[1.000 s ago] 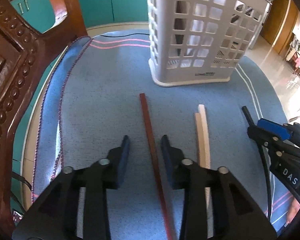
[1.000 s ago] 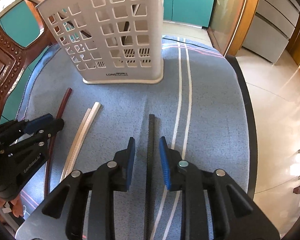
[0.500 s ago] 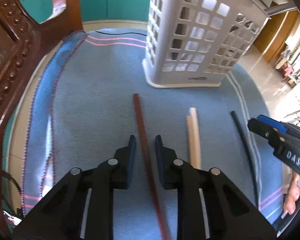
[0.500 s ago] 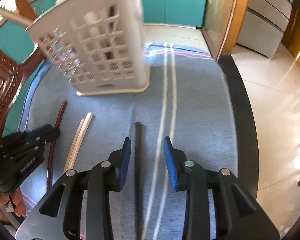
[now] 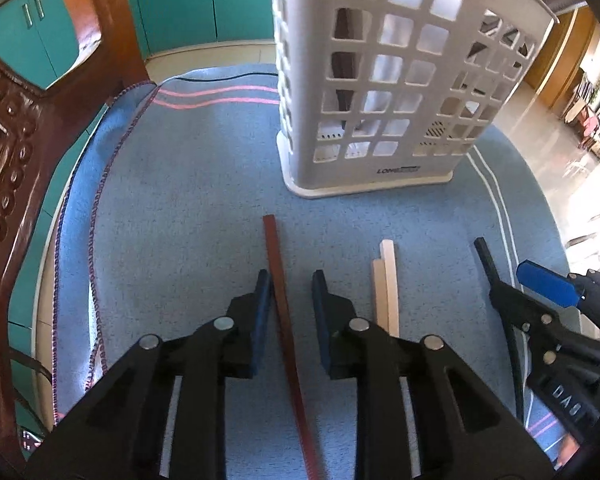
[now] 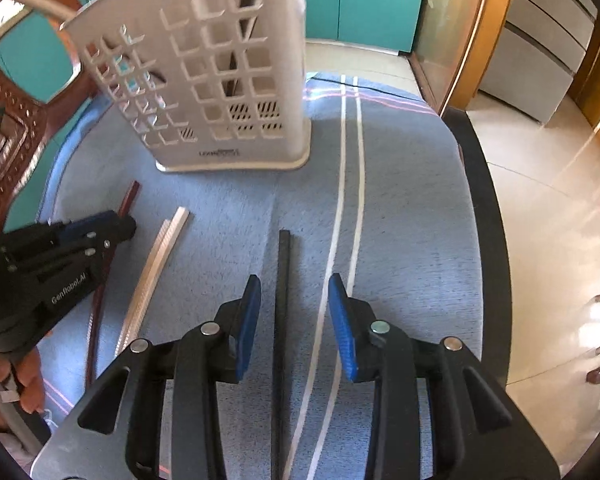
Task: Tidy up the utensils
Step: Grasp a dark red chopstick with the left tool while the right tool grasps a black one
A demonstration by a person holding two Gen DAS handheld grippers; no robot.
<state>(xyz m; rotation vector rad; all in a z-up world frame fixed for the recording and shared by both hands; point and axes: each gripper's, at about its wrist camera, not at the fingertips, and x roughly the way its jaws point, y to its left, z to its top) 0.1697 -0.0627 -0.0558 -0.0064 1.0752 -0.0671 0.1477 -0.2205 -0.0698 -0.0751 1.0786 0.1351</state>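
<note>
Chopsticks [image 5: 288, 320] (slim, reddish-brown) between parted jaws

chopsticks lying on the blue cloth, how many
4: a brown chopstick between the left gripper's fingers, two cream chopsticks side by side, a black chopstick between the right gripper's fingers. More may stand in the basket.

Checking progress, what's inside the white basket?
Through the basket's holes, one dark upright stick shows against its left wall. Its floor and anything behind the lattice stay hidden.

The white basket [image 5: 384, 92] blocks the way ahead; open blue cloth [image 5: 172, 208] lies left of it.
</note>
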